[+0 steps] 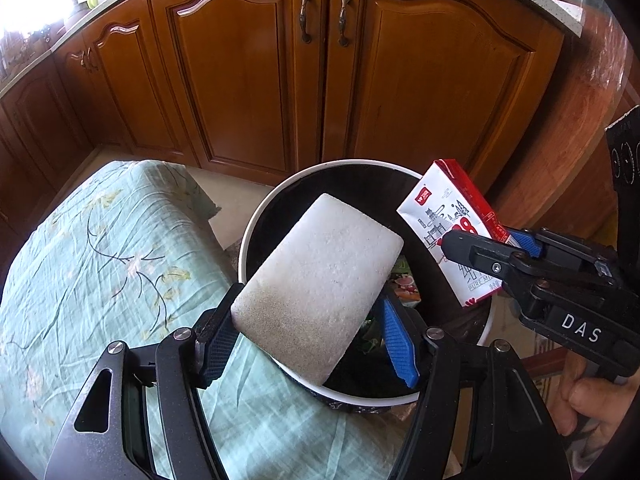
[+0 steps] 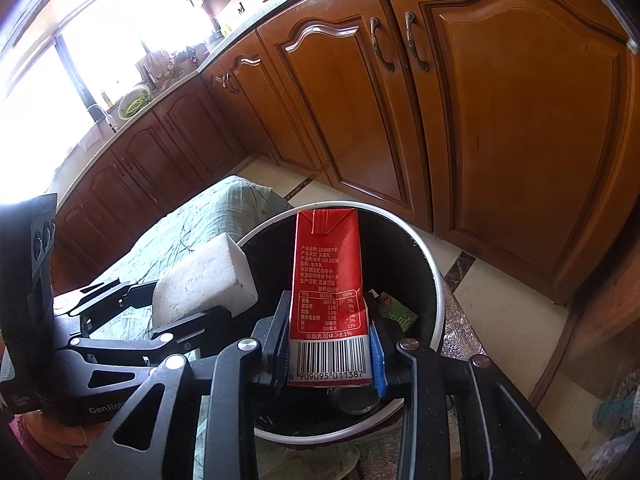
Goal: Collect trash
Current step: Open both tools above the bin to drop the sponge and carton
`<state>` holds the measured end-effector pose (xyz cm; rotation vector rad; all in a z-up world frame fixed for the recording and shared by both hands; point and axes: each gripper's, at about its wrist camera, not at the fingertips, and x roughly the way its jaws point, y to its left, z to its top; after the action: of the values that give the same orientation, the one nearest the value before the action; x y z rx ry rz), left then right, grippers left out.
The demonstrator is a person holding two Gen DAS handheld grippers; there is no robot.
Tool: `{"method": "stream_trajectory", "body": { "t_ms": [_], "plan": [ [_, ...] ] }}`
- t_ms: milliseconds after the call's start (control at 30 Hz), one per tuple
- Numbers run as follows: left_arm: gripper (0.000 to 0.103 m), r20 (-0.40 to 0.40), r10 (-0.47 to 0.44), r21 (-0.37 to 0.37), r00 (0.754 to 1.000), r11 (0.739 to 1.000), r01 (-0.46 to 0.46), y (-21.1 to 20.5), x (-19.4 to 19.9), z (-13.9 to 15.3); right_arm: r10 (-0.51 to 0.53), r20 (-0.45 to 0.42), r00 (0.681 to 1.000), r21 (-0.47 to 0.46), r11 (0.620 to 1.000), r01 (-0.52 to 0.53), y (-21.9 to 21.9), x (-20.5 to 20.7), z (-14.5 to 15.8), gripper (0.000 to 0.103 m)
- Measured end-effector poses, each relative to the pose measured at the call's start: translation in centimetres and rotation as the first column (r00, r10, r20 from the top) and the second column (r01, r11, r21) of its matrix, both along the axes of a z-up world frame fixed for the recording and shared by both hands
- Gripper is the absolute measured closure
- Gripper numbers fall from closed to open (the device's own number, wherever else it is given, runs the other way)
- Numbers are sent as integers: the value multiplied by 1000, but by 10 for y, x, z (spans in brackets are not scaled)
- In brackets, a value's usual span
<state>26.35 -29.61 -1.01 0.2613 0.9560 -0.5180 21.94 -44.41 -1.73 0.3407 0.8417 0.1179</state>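
A: Status? 
B: Left claw (image 1: 308,340) grips white foam block (image 1: 320,284); right claw (image 2: 330,354) clamps red-white milk carton (image 2: 330,292), both over black-lined round bin (image 1: 256,216). 
A: Remaining? 
B: Release both; carton at block's 2 o'clock.

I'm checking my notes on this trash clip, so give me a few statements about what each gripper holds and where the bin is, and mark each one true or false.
1. The left gripper holds a white foam block between its fingers. True.
2. The right gripper is empty. False: it is shut on a red and white milk carton.
3. Both items are over the open trash bin. True.
4. The bin has a lid on it. False: it is open, with a black liner and some trash inside.
5. The cabinet doors behind the bin stand open. False: they are closed.
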Motion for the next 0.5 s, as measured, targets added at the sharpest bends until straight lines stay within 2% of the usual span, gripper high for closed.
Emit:
{"method": "stream_trajectory", "body": {
  "t_ms": [233, 333, 400, 500],
  "plan": [
    [37, 3, -7, 0, 1000, 1000, 7, -3, 2, 0, -3, 3, 1000, -12, 1000, 3, -3, 4, 3, 70],
    [35, 7, -9, 4, 1000, 1000, 9, -4, 1, 1, -15, 13, 1000, -1, 1000, 15, -4, 3, 4, 67],
    [33, 2, -9, 11, 1000, 1000, 9, -4, -1, -1, -23, 25, 999, 21, 1000, 23, -7, 1, 6, 55],
    [32, -10, -10, 3, 1000, 1000, 10, 0, -3, -1, -42, 45, 998, 44, 998, 40, -10, -6, 9, 45]
  ]
}}
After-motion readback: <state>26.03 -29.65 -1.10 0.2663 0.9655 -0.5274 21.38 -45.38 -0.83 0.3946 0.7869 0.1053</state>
